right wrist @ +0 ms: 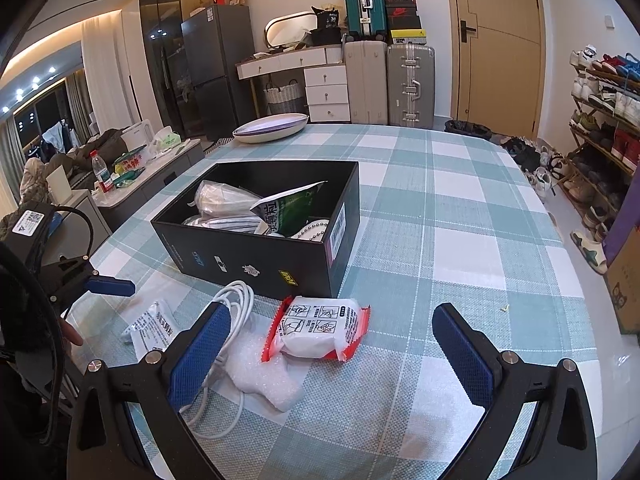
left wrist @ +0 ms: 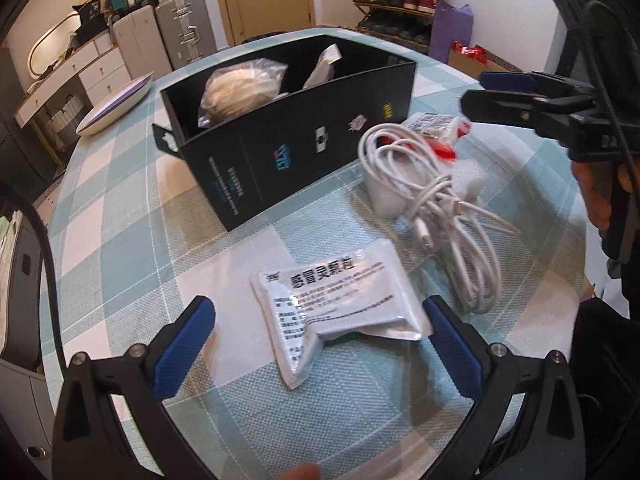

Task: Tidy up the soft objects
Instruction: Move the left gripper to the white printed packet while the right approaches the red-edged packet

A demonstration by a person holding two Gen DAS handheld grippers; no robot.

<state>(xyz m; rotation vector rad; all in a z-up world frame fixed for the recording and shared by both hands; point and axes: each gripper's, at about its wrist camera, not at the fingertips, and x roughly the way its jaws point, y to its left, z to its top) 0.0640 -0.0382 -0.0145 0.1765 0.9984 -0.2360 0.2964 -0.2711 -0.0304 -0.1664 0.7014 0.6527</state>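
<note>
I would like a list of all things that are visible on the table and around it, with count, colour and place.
box: one, black, open, middle of table, holds soft packets
table: one, teal and white check cloth
silver packet: one, silver-white, in front of left gripper
cable: one, white, coiled, beside box
red packet: one, red and white, ahead of right gripper
foam piece: one, white, under red packet's edge
dish: one, white, far table edge
suitcases: three, grey, beige, teal, by the door
shoe rack: one, right wall
left gripper: open
right gripper: open
</note>
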